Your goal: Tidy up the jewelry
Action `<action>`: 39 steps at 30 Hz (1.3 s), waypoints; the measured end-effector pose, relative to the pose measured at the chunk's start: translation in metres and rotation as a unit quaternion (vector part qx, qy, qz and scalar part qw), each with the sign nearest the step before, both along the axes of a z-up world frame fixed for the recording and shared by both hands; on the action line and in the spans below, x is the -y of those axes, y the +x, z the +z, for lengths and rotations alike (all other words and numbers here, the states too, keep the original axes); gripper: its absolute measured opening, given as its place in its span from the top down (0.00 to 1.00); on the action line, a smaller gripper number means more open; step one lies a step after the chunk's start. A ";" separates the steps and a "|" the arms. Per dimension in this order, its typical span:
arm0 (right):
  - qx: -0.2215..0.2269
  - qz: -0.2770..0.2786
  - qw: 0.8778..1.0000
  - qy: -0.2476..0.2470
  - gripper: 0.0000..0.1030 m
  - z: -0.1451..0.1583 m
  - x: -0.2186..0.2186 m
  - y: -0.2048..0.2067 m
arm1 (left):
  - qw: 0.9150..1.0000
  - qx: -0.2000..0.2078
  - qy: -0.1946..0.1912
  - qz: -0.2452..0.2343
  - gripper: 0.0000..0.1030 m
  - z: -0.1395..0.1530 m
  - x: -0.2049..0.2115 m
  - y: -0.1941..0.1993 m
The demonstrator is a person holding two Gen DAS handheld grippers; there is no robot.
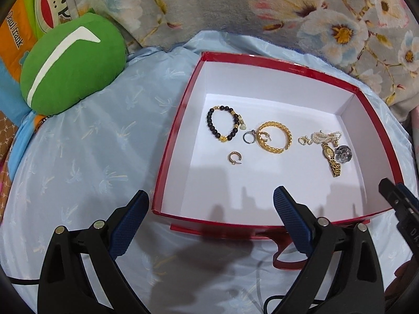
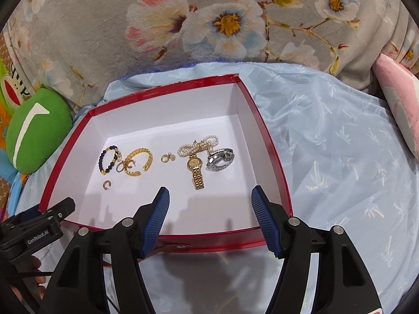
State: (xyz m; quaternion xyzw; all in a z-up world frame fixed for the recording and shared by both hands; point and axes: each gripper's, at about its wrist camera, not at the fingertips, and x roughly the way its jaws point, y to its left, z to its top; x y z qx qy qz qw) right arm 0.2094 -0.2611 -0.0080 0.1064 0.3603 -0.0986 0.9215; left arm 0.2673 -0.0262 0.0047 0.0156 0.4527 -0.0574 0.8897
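Here, both tongs hang spread and empty at the near rim of the red cardboard box with a white inside (image 2: 272,141), which sits on a pale blue bedspread (image 2: 340,144). The right tongs (image 2: 210,197) are nearer the gold link-band wristwatch (image 2: 196,168), which lies just ahead of them, its long axis running straight away from them. The left tongs (image 1: 210,200) face the small gold hoop earring (image 1: 233,157) ahead; the black bead bracelet (image 1: 224,125) and the gold braided bangle (image 1: 275,136) lie beyond it.
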 end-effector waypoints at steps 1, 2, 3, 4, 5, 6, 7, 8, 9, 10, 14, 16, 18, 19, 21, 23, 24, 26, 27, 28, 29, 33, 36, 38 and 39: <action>-0.001 -0.001 1.000 -0.009 0.37 0.000 -0.001 0.000 | 1.000 0.003 0.001 0.000 0.10 0.003 0.000 -0.001; -0.002 0.000 1.000 -0.015 0.36 0.000 -0.002 0.000 | 1.000 0.010 0.002 0.001 0.10 0.006 0.000 -0.003; -0.003 0.001 1.000 -0.017 0.36 0.000 -0.003 0.000 | 1.000 0.016 0.004 0.003 0.10 0.010 0.000 -0.005; -0.003 0.002 1.000 -0.019 0.36 0.000 -0.004 -0.001 | 1.000 0.023 0.004 0.001 0.10 0.014 0.000 -0.007; -0.003 0.003 1.000 -0.022 0.35 0.000 -0.004 -0.001 | 1.000 0.025 0.004 -0.002 0.10 0.017 0.001 -0.008; -0.003 0.004 1.000 -0.025 0.35 0.000 -0.005 -0.001 | 1.000 0.027 0.002 -0.004 0.10 0.020 0.001 -0.009; -0.004 0.005 1.000 -0.028 0.34 0.000 -0.006 -0.001 | 1.000 0.029 0.000 -0.008 0.10 0.022 0.002 -0.010; -0.004 0.006 0.999 -0.032 0.34 0.000 -0.007 -0.001 | 0.999 0.032 0.000 -0.013 0.10 0.024 0.003 -0.012; -0.003 0.007 0.999 -0.036 0.33 0.000 -0.008 -0.001 | 0.999 0.034 0.004 -0.016 0.10 0.026 0.005 -0.013; -0.001 0.008 0.999 -0.039 0.33 0.000 -0.009 -0.001 | 0.999 0.035 0.008 -0.017 0.10 0.026 0.007 -0.013; 0.000 0.011 0.999 -0.049 0.33 -0.001 -0.010 0.000 | 0.999 0.040 0.012 -0.023 0.10 0.026 0.012 -0.013; -0.004 0.015 0.999 -0.051 0.33 -0.003 -0.011 0.002 | 0.999 0.040 0.016 -0.025 0.10 0.025 0.014 -0.012; -0.005 0.017 0.999 -0.049 0.32 -0.005 -0.011 0.003 | 0.999 0.041 0.020 -0.028 0.10 0.024 0.018 -0.011; -0.004 0.018 0.998 -0.052 0.32 -0.006 -0.011 0.003 | 0.998 0.041 0.024 -0.028 0.10 0.023 0.019 -0.011; -0.003 0.019 0.998 -0.054 0.31 -0.006 -0.012 0.003 | 0.998 0.042 0.033 -0.031 0.10 0.020 0.023 -0.010; -0.002 0.020 0.998 -0.054 0.30 -0.007 -0.012 0.004 | 0.998 0.041 0.034 -0.033 0.10 0.018 0.024 -0.009; -0.002 0.020 0.998 -0.054 0.29 -0.007 -0.012 0.004 | 0.998 0.039 0.035 -0.033 0.10 0.017 0.025 -0.008; -0.001 0.020 0.998 -0.054 0.28 -0.007 -0.012 0.004 | 0.998 0.036 0.035 -0.035 0.10 0.015 0.026 -0.008; -0.001 0.020 0.998 -0.055 0.27 -0.007 -0.012 0.005 | 0.998 0.035 0.036 -0.036 0.10 0.014 0.026 -0.007; 0.000 0.021 0.998 -0.055 0.27 -0.007 -0.012 0.005 | 0.998 0.035 0.036 -0.037 0.10 0.013 0.027 -0.007; -0.001 0.021 0.998 -0.055 0.27 -0.007 -0.012 0.005 | 0.998 0.034 0.038 -0.037 0.10 0.012 0.027 -0.007; 0.001 0.020 0.998 -0.056 0.26 -0.007 -0.013 0.006 | 0.998 0.028 0.038 -0.036 0.10 0.008 0.027 -0.005; 0.001 0.019 0.998 -0.056 0.26 -0.008 -0.013 0.006 | 0.998 0.027 0.039 -0.035 0.10 0.006 0.027 -0.005; 0.001 0.020 0.998 -0.056 0.25 -0.008 -0.013 0.006 | 0.998 0.027 0.040 -0.035 0.10 0.006 0.027 -0.005; 0.001 0.020 0.998 -0.056 0.25 -0.008 -0.013 0.006 | 0.998 0.027 0.040 -0.035 0.10 0.006 0.027 -0.005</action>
